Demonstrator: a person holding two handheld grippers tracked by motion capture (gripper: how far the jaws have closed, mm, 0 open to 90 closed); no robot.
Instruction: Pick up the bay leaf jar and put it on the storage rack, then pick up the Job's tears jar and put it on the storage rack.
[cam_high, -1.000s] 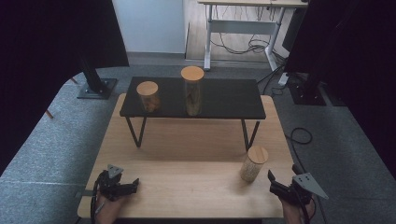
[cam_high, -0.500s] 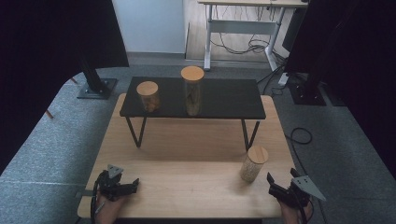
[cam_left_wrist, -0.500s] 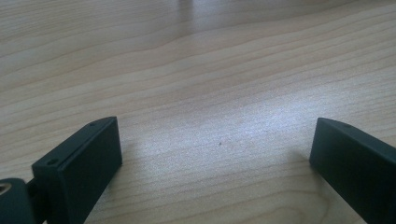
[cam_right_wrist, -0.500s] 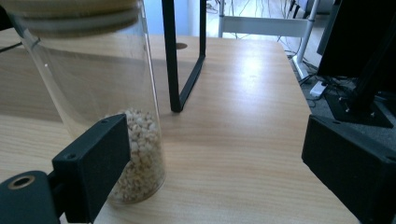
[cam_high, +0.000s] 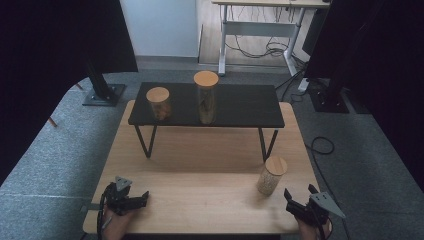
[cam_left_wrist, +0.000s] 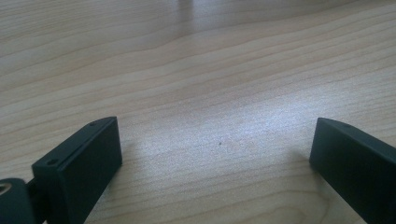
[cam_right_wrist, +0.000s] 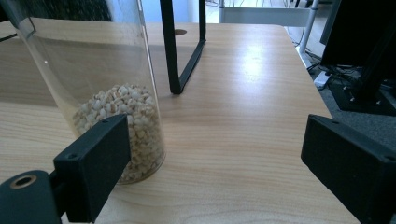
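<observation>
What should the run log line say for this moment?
left gripper: open, low over bare table | right gripper: open, beside grain jar, not gripping | two jars on black shelf

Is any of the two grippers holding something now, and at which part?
Nothing is held. The left gripper and right gripper both have open jaws; the jar stands free.

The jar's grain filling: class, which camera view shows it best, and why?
The right gripper view: the pale grains fill the jar close up. The high view shows that jar small, grains indistinct. The left gripper view faces bare table.
</observation>
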